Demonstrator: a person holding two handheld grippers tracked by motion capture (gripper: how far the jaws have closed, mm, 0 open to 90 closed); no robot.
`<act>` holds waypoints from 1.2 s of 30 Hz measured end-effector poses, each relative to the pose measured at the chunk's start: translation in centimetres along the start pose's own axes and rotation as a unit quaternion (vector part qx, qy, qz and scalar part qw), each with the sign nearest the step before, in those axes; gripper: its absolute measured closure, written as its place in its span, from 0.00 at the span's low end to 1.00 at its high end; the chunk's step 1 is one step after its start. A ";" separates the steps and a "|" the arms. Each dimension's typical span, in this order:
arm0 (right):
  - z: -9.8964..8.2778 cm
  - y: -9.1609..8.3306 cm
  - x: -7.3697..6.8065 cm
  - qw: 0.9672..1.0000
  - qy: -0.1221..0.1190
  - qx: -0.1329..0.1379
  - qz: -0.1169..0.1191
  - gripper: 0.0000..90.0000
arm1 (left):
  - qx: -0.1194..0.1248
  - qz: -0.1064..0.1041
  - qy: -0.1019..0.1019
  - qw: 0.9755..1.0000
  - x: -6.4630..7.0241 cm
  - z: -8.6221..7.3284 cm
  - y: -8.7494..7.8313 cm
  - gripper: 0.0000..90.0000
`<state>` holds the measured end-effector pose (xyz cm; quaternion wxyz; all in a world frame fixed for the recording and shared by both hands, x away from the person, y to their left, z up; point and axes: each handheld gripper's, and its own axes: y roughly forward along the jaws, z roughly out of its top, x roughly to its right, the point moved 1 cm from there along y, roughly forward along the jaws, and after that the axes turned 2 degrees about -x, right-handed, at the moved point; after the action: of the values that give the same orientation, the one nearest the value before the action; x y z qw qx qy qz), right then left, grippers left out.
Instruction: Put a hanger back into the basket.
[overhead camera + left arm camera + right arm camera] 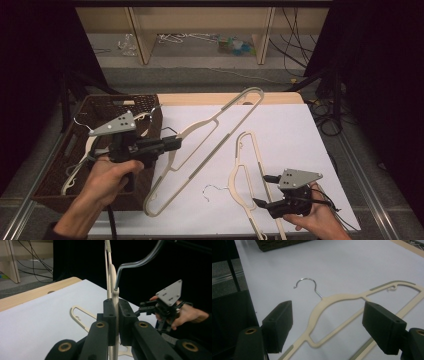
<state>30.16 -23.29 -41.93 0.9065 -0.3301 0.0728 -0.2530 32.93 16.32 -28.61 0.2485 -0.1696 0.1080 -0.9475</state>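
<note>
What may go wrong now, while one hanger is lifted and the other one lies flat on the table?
1. The left tool pinches the lifted hanger only at its thin neck, so the long body may swing or twist out of the grip.
2. Its low end is close to the flat hanger and may knock or drag it.
3. The right tool is open above that flat hanger, which lies flush on the white sheet, so the pads may slide off it.
</note>
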 end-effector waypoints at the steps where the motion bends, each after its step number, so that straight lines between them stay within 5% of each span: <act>1: 0.0 0.0 0.0 1.000 0.000 0.000 0.000 0.28 | -0.003 0.005 0.005 1.000 0.1 0.4 -0.4 0.95; 7: -0.3 0.1 -0.2 1.000 0.001 0.004 0.019 0.28 | -0.011 0.012 0.008 1.000 0.7 2.2 -3.2 0.95; 11: -0.4 0.1 -0.2 1.000 0.002 0.001 0.015 0.28 | -0.008 0.036 0.017 0.999 0.5 3.1 -5.1 0.95; 13: -0.4 0.1 -0.3 1.000 0.002 0.002 0.015 0.28 | -0.001 0.043 0.001 0.999 0.3 3.3 -6.2 0.95; 16: -0.4 0.0 -0.3 1.000 0.001 0.002 0.017 0.28 | 0.007 0.070 0.005 0.998 -0.9 3.7 -7.8 0.95; 23: -0.6 0.0 -0.3 1.000 0.002 0.001 0.018 0.28 | 0.014 0.149 0.023 0.989 -4.9 5.1 -11.7 0.95; 27: -0.7 0.0 -0.2 1.000 0.005 -0.002 0.018 0.28 | 0.009 0.195 0.039 0.980 -7.7 4.8 -13.1 0.95; 31: -0.8 0.0 -0.2 1.000 0.009 -0.002 0.016 0.28 | 0.000 0.208 0.035 0.977 -9.0 3.9 -13.3 0.95; 36: -0.8 -0.1 -0.2 1.000 0.008 -0.001 0.017 0.28 | -0.018 0.237 0.032 0.971 -11.4 2.2 -13.4 0.95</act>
<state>29.70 -23.64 -42.51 0.9097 -0.3279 0.0858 -0.2399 37.34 33.25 -25.75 0.4590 -0.1128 0.1701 -0.8647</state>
